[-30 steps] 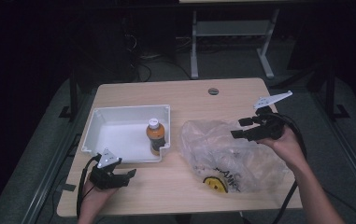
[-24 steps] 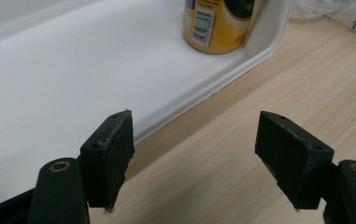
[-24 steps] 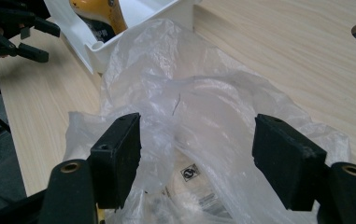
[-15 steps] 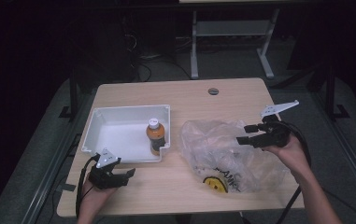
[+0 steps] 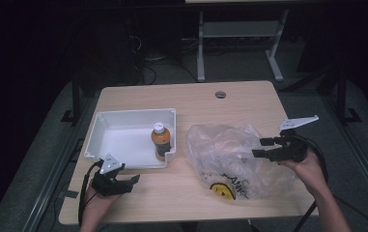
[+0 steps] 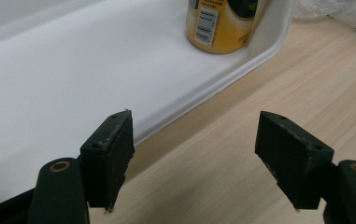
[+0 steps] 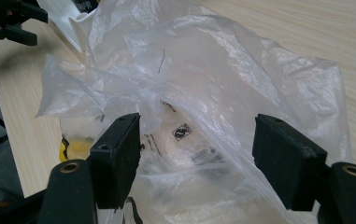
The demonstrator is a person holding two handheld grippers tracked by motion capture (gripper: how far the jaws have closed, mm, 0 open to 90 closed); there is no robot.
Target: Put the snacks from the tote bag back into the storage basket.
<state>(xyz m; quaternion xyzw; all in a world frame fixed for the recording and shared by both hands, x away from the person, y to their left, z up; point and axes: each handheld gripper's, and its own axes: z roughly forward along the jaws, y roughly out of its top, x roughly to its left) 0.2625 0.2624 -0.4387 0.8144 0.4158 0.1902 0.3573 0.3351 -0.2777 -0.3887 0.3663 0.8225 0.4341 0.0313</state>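
My left gripper (image 5: 132, 179) is matte black, a grey three-cornered plate on top and a black cable looping off its back. My right gripper (image 5: 263, 148) matches it — black body, a pale plate, a thick black cable. Up close, the fingers (image 6: 111, 156) are blocky black wedges with small screw holes and scuffed edges — each arm ends in a brass-ringed pivot. My forearms are bare, no sleeves.

Wooden table (image 5: 242, 104) bears white tray (image 5: 123, 137) and seemingly crumpled plastic bag (image 5: 230, 150).
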